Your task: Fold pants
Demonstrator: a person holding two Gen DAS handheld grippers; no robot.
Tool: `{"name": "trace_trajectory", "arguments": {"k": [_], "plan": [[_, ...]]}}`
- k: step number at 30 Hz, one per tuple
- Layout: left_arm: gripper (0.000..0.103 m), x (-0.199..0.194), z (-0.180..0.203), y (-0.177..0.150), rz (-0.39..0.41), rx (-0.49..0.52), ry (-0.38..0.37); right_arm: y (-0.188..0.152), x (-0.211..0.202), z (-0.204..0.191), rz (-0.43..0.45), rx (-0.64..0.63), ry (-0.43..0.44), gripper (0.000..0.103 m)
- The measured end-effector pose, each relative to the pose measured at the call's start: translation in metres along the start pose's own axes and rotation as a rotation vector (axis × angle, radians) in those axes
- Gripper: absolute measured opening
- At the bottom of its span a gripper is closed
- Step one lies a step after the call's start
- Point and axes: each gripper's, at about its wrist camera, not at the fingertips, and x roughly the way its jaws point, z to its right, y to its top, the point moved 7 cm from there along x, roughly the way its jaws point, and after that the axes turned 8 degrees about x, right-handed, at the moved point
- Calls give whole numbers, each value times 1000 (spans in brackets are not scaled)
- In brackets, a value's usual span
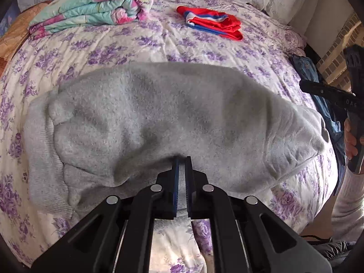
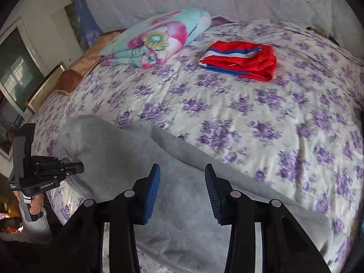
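Note:
The grey fleece pants (image 1: pixel 159 118) lie across the floral bedspread (image 1: pixel 127 47), turned fuzzy side out. My left gripper (image 1: pixel 182 159) is shut on the near edge of the pants, with grey cloth pinched between the blue pads. In the right wrist view the pants (image 2: pixel 127 159) stretch from the left side down to the bottom right. My right gripper (image 2: pixel 182 170) is open and empty, just above the pants. The left gripper (image 2: pixel 75 168) shows there at the left, gripping the cloth. The right gripper's body (image 1: pixel 336 95) shows at the right edge of the left wrist view.
A folded red, white and blue garment (image 1: pixel 211 21) (image 2: pixel 241 61) lies at the far side of the bed. A folded turquoise and pink quilt (image 1: pixel 95 4) (image 2: pixel 157 38) lies far left. Blue clothing (image 1: pixel 318 86) hangs off the bed's right edge. A framed window (image 2: pixel 16 68) is at left.

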Motion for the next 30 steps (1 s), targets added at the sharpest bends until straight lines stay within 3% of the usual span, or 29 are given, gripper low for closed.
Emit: {"name": "trace_trajectory", "arguments": {"k": [2,5,10,13,16,22,23,24,25,30], "plan": [[4,8,-7,-10,-10,-27,-29,9,34,-22,-45,-77,-23,41],[1,3,-13,-22,6,-40,-73,-5,65,-46,-138,-172,-22,41],[1,2,-15,-30,13,-59,-117,-26,83,-68,-217,-305,-26,41],[1,3,-12,-30,15,-35,-95,-8,82,-71,-216,-272,60,41],[1,3,-12,-28,12,-25,-80,10,92,-72,-199,-295,74,41],[1,4,-14,-27,16,-31,-81,18,125,-71,-307,-258,175,41],[1,4,-14,-27,17,-31,-81,18,128,-71,-314,-243,198,37],[1,4,-14,-27,17,-32,-82,17,128,-73,-318,-234,236,6],[1,4,-15,-27,16,-32,-81,15,126,-76,-318,-230,257,6],[1,5,-18,-24,18,-62,-81,50,106,-77,-151,-222,122,6]]}}
